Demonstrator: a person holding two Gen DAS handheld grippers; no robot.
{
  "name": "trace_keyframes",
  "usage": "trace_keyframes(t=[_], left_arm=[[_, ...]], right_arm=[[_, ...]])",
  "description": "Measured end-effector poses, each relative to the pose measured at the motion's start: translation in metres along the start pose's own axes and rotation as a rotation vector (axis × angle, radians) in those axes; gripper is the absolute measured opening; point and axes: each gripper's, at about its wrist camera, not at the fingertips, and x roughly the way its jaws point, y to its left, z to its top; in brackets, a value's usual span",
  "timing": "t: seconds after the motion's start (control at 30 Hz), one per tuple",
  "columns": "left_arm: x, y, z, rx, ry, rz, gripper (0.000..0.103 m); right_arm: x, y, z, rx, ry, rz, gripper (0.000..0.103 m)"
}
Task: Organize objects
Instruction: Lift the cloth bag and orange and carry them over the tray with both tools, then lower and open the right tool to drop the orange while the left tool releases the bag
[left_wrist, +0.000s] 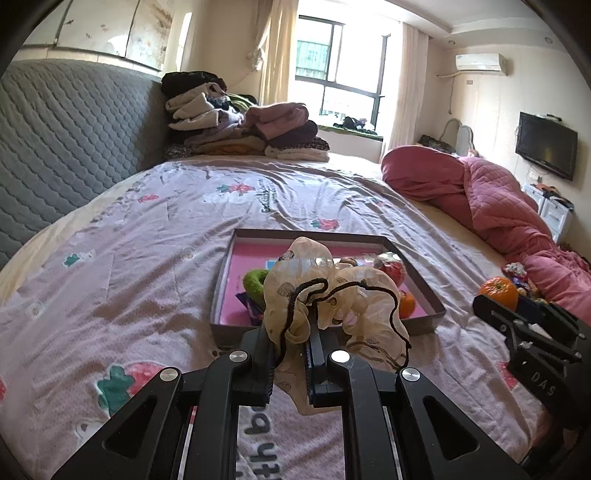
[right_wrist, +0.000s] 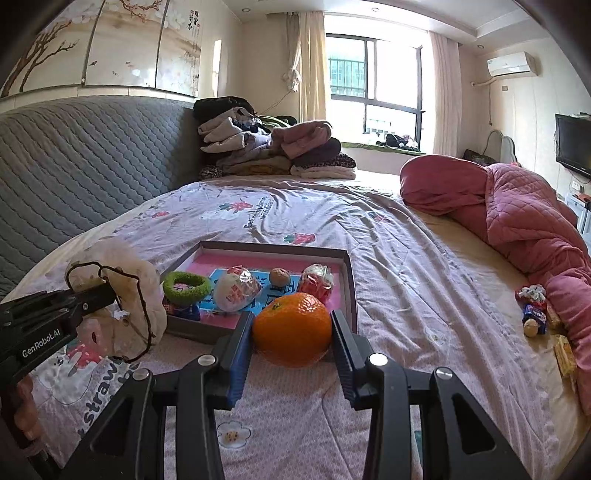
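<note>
My left gripper is shut on a cream scrunchie with black trim, held above the bed just short of the near edge of a shallow grey tray with a pink bottom. In the right wrist view the scrunchie and left gripper sit left of the tray. My right gripper is shut on an orange near the tray's front right corner; the orange also shows in the left wrist view. The tray holds a green ring, wrapped snacks and a walnut.
Loose snacks and a small scrunchie lie on the bed at right beside a pink quilt. Folded clothes are piled at the far end. A grey padded headboard runs along the left.
</note>
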Motion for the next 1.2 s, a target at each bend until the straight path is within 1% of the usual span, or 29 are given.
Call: trace_keyframes(t=[0.23,0.47,0.6,0.77,0.97,1.2], left_arm=[[0.011,0.013,0.010,-0.010,-0.004,0.019,0.012],[0.025,0.021,0.029,-0.004,-0.009,0.034,0.012],[0.034,0.024,0.038,-0.005,-0.006,0.055,0.012],[0.047,0.027,0.050,-0.001,-0.015,0.068,0.012],[0.068,0.029,0.061,0.001,-0.001,0.081,0.012],[0.094,0.031,0.066,0.007,0.024,0.092,0.012]], right_arm=[[0.011,-0.003,0.010,-0.004,-0.003,0.008,0.041],[0.025,0.000,0.018,-0.022,0.001,0.006,0.041],[0.036,0.002,0.022,-0.028,0.010,0.001,0.041],[0.048,0.007,0.027,-0.041,0.013,0.011,0.041],[0.066,0.011,0.029,-0.051,0.028,0.016,0.041],[0.089,0.018,0.029,-0.066,0.051,0.025,0.041]])
